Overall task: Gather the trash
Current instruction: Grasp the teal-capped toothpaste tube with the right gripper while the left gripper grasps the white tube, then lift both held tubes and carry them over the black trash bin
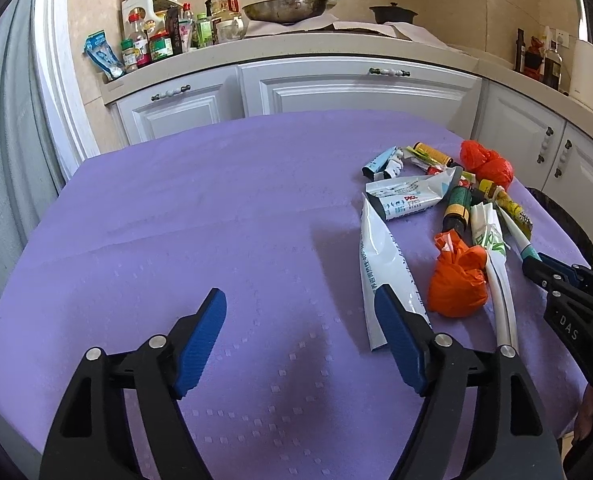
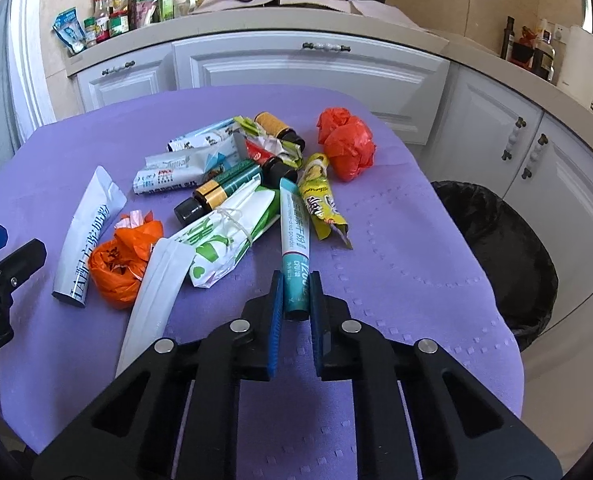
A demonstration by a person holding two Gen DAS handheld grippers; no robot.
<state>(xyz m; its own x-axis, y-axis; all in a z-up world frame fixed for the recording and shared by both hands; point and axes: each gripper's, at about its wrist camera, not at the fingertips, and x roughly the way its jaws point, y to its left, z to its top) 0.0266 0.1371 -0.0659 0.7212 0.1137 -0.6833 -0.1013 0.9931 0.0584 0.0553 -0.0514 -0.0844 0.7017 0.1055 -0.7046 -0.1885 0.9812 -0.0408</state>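
**Right gripper on the teal tube, left idle**

Right gripper (image 2: pixel 296 300) has its fingers closed on the bottom end of the teal-white tube (image 2: pixel 294 236), which lies on the purple table (image 2: pixel 396 248) at the near edge of the trash pile. Tube looks light, soft-walled and slick; the flat crimped end is the best hold. Left gripper (image 1: pixel 300 332) is spread wide, holding nothing. Beyond it: orange bag (image 2: pixel 120 260), green bottle (image 2: pixel 220 192). Black-lined bin (image 2: pixel 508 240) is at the table's right; probably the drop point.
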